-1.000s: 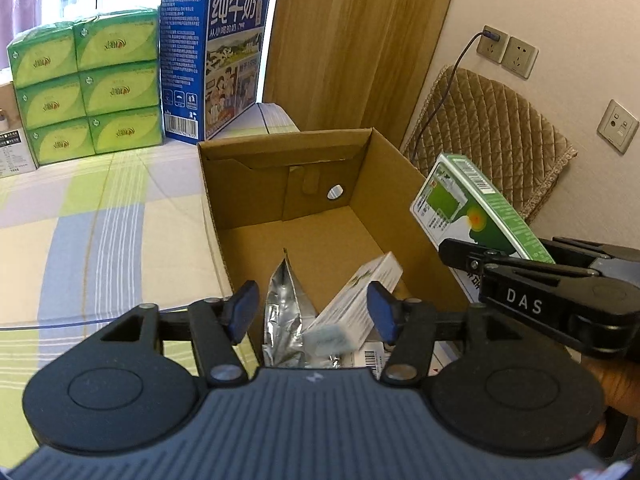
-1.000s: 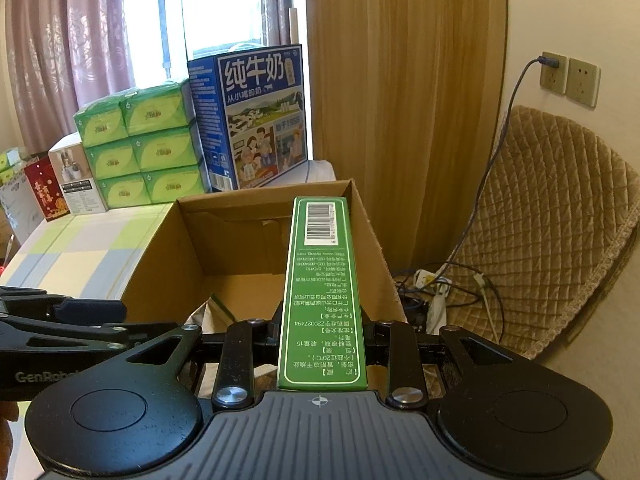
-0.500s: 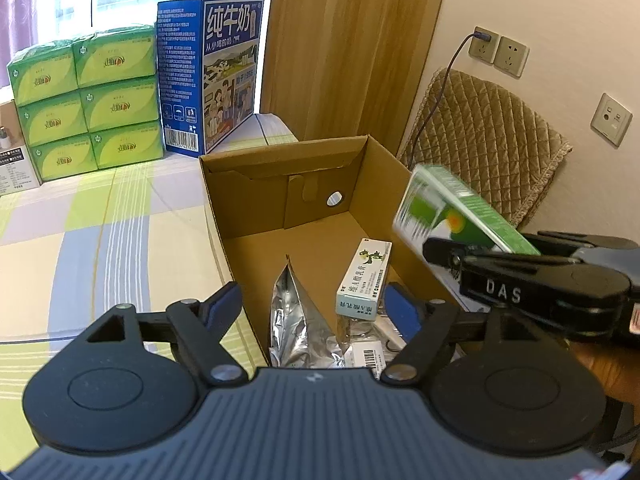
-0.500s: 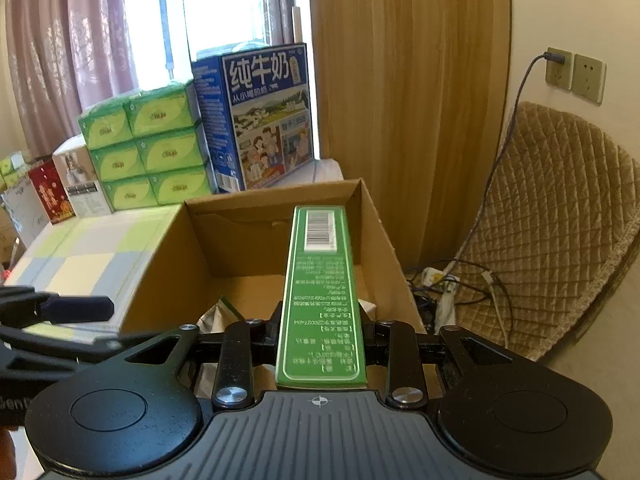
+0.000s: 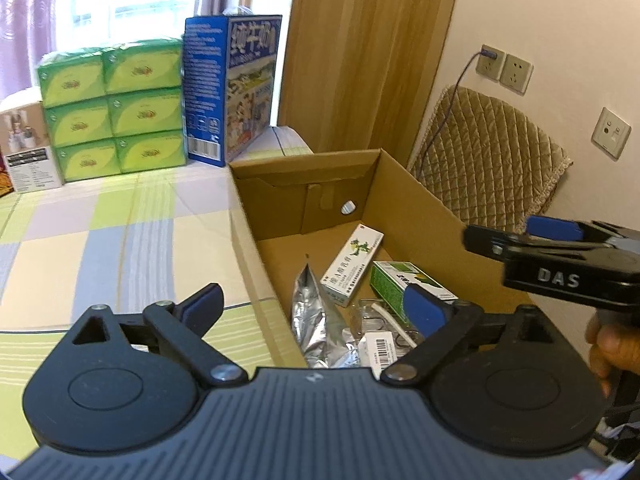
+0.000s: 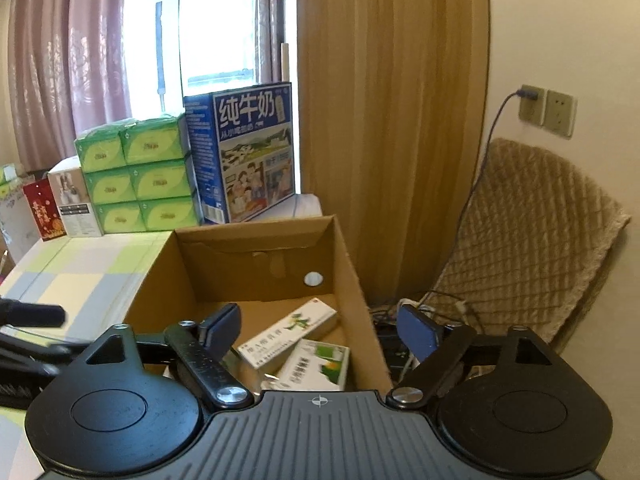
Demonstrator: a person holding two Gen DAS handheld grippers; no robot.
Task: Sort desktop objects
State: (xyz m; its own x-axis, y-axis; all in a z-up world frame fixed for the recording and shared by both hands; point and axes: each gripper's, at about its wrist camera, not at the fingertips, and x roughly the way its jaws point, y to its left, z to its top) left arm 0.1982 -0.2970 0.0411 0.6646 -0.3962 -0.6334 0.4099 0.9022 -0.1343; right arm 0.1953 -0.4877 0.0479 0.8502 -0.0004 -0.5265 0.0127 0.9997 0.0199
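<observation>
An open cardboard box [image 5: 416, 200] [image 6: 352, 276] stands on the checked tablecloth. Inside lie a green carton [image 5: 394, 280] [image 6: 320, 368], a white carton with a green lizard print [image 5: 352, 266] [image 6: 288, 330], a silver foil pouch [image 5: 320, 320] and a clear packet with a barcode label [image 5: 380, 344]. My left gripper [image 5: 316, 304] hovers open over the box's near left corner with nothing between its fingers. My right gripper [image 6: 320, 330] is open above the box's near end, empty; it also shows at the right in the left wrist view [image 5: 520, 240].
Stacked green tissue packs [image 5: 112, 108] [image 6: 136, 176] and a tall blue milk carton box [image 5: 236, 84] [image 6: 248, 152] stand at the table's back. A quilted chair [image 6: 520, 248] and wall sockets [image 6: 548, 112] are to the right. A hand [image 5: 608, 344] holds the right gripper.
My right gripper has opened and let go of the green carton, which now lies in the box. My left gripper has opened wider and moved back a little.
</observation>
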